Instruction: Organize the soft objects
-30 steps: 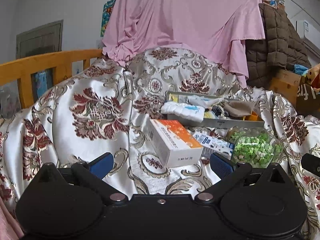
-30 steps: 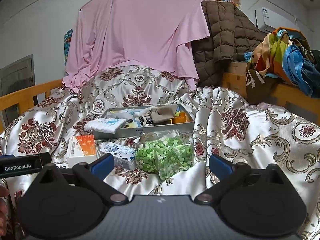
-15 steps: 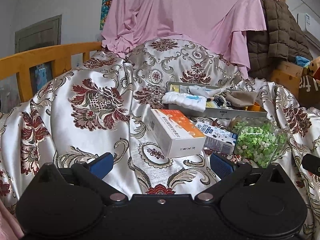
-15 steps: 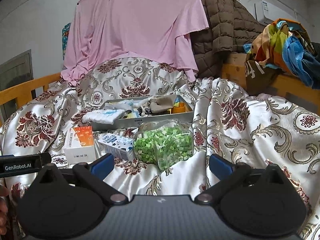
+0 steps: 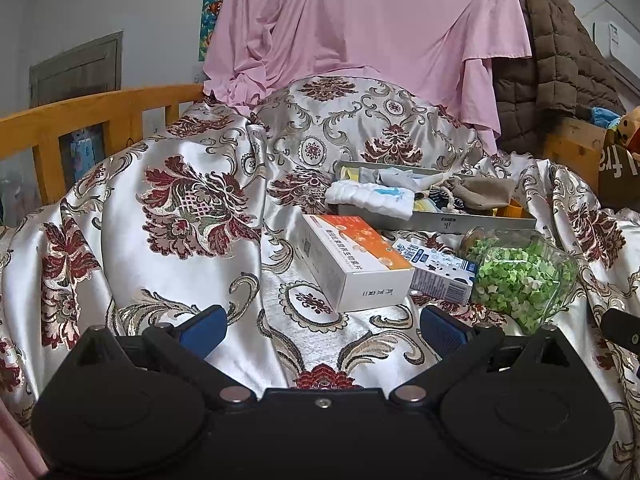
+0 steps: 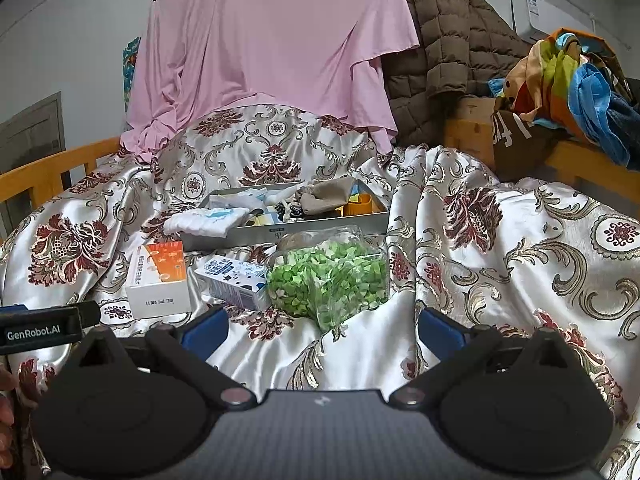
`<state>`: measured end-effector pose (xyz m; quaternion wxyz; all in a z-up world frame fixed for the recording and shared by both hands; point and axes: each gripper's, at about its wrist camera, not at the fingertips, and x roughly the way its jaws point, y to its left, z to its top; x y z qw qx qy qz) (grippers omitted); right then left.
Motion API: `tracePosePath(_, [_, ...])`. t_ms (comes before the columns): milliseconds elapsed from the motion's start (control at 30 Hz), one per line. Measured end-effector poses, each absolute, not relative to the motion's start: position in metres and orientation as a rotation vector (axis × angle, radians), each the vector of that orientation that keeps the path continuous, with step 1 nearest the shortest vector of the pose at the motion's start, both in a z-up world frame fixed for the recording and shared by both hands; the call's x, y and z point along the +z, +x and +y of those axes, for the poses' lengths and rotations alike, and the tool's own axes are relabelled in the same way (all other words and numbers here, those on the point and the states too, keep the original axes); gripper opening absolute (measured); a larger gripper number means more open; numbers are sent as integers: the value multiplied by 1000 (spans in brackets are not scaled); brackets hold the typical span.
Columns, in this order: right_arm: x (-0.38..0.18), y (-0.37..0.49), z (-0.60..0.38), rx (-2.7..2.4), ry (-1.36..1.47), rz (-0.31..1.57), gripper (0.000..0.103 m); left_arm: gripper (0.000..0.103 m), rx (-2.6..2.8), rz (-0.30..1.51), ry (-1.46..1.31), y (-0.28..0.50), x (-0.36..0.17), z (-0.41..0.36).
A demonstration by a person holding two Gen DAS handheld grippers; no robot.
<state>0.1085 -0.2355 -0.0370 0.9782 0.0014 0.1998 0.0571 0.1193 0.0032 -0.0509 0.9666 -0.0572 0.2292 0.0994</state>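
A grey tray on the patterned bedspread holds several soft things: a tan cloth pouch and small socks. A white folded cloth hangs over the tray's left front rim. My left gripper is open and empty, hovering over the bedspread in front of an orange-and-white box. My right gripper is open and empty, just in front of a clear jar of green paper stars.
A small blue-and-white carton lies between box and jar. A wooden bed rail runs on the left. A pink sheet and brown jacket hang behind. Piled clothes sit at the right. The left gripper's body shows at the right view's left edge.
Both grippers have drawn back and tilted slightly, so the objects sit lower and farther in view. Both stay open and empty. Nothing on the bed has moved.
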Motion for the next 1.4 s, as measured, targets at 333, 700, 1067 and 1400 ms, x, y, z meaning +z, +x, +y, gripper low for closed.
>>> tracePosePath(333, [-39,111,-236,114,2,418,103,102,201,462,-114,119,-51,3])
tracePosePath(700, [-40,111,-236,115,2,421,103,102,202,460,-112,118,-50,3])
tracePosePath(1067, [-42,111,-235,115,0,423,103,102,202,459,-111,118,-51,3])
tracePosePath(1400, [-41,111,-235,115,0,423,103,102,202,459,-110,118,-51,2])
